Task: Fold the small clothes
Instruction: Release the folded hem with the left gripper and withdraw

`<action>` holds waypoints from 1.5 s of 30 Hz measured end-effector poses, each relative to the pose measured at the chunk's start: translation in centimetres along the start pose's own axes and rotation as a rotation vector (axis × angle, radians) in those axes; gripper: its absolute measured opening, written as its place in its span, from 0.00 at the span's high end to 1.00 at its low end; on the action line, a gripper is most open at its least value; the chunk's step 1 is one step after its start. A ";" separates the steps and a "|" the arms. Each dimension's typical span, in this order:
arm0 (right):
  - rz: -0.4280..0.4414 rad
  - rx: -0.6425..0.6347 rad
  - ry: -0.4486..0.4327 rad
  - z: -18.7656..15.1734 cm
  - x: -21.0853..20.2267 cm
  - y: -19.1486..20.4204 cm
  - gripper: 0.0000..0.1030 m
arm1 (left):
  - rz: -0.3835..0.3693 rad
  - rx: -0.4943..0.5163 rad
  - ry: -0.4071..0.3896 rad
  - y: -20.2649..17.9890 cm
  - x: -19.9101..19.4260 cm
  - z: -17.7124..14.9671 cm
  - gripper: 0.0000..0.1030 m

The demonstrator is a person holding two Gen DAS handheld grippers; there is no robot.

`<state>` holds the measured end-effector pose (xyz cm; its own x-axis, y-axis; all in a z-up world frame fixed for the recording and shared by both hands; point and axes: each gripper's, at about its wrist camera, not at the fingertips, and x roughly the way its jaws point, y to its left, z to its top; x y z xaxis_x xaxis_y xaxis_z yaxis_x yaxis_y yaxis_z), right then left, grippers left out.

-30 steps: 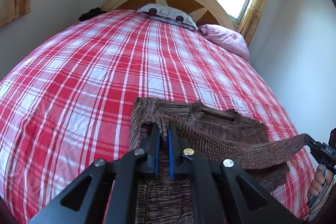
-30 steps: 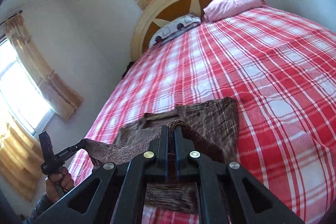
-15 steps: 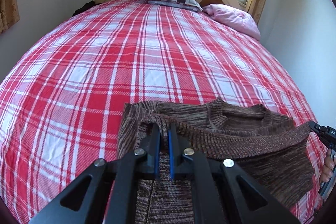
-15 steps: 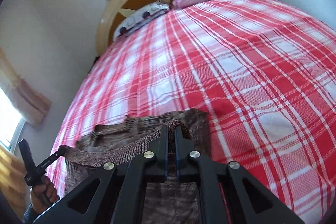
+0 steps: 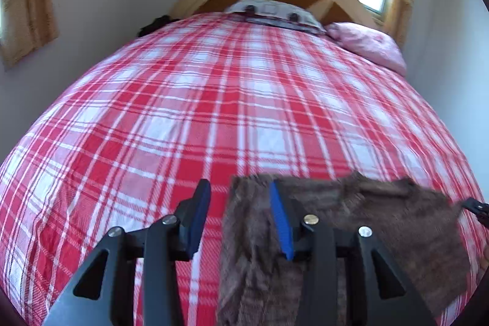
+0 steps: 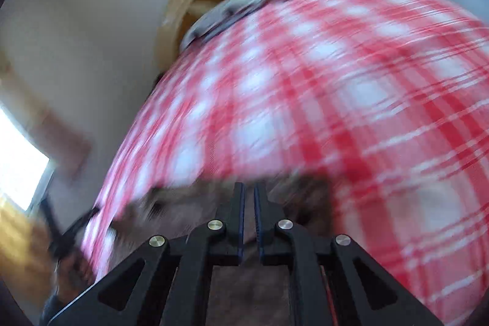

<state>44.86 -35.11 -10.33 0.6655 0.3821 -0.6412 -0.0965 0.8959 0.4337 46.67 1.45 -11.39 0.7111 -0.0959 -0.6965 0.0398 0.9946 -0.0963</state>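
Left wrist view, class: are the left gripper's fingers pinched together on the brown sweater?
No: the left gripper stands open, its blue pads apart, with the brown sweater lying on the bed.

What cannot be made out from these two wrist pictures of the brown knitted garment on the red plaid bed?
- Left wrist view: the brown knitted garment's near part is hidden under the left gripper, whose jaws have just been opening.
- Right wrist view: motion blur smears everything, so whether the right gripper still pinches the knit is unclear.
- Right wrist view: the pattern on the grey pillow is unreadable.
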 end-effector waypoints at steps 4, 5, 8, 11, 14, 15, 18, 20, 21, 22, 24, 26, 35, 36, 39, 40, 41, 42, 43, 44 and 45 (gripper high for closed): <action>-0.049 -0.176 0.193 -3.9 2.3 2.7 0.56 | 0.031 0.234 0.111 -2.5 0.0 -3.8 0.37; -0.072 -0.190 0.227 -4.4 3.2 2.8 0.54 | 0.043 0.285 0.157 -3.0 0.7 -4.8 0.37; -0.080 -0.170 0.209 -3.5 4.0 2.5 0.54 | 0.088 0.347 0.226 -3.6 3.0 -5.7 0.33; -0.110 -0.142 0.178 -1.0 5.2 2.5 0.54 | 0.133 0.313 0.169 -3.7 4.0 -3.6 0.28; -0.155 -0.136 0.061 2.1 5.0 2.6 0.54 | 0.246 0.272 0.038 -3.7 4.2 -0.3 0.28; -0.171 -0.128 0.021 3.0 4.8 2.5 0.54 | 0.269 0.231 0.017 -3.2 4.5 0.8 0.27; -0.174 -0.091 -0.064 4.5 3.9 2.1 0.52 | 0.321 0.132 0.017 -1.4 5.4 2.5 0.27; -0.174 -0.079 -0.089 4.2 3.2 1.9 0.49 | 0.333 0.094 0.015 -0.3 5.4 2.4 0.27; -0.171 -0.079 -0.092 3.8 2.9 1.8 0.47 | 0.344 0.082 0.014 0.4 5.2 1.9 0.27; -0.172 -0.076 -0.089 3.3 2.7 1.6 0.47 | 0.343 0.082 0.017 0.7 5.1 1.4 0.27; -0.189 -0.064 -0.049 1.7 2.4 1.0 0.47 | 0.331 0.092 0.039 0.9 4.3 -0.2 0.27; -0.181 -0.067 -0.008 -0.5 1.4 0.6 0.47 | 0.300 0.110 0.042 0.8 2.4 -1.9 0.27; -0.203 -0.204 0.017 -9.8 -5.0 1.4 0.47 | 0.182 0.225 0.077 -1.3 -3.5 -9.7 0.24; -0.222 -0.216 0.031 -10.8 -5.3 1.4 0.47 | 0.189 0.247 0.110 -1.5 -3.3 -10.9 0.24; -0.244 -0.215 0.077 -13.5 -5.6 0.7 0.47 | 0.205 0.248 0.104 -1.0 -3.8 -12.9 0.22; -0.259 -0.218 0.081 -13.9 -5.7 0.6 0.47 | 0.214 0.243 0.103 -0.7 -4.1 -13.1 0.19; -0.273 -0.230 0.083 -14.5 -5.9 0.6 0.47 | 0.223 0.232 0.106 -0.4 -4.4 -13.2 0.16; -0.275 -0.234 0.078 -14.7 -6.2 0.7 0.47 | 0.220 0.216 0.108 -0.1 -4.6 -13.2 0.15; -0.274 -0.232 0.069 -14.6 -6.5 0.9 0.47 | 0.209 0.194 0.113 0.3 -4.7 -13.3 0.15; -0.255 -0.220 0.055 -14.6 -7.0 1.1 0.47 | 0.191 0.167 0.115 0.7 -4.8 -13.3 0.16; -0.245 -0.217 0.047 -14.6 -7.2 1.3 0.47 | 0.163 0.135 0.119 1.1 -5.0 -13.2 0.20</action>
<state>29.11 -33.36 -14.38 0.6536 0.1547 -0.7408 -0.0963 0.9879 0.1214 33.87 2.53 -17.41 0.6285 0.0698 -0.7747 0.0303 0.9930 0.1141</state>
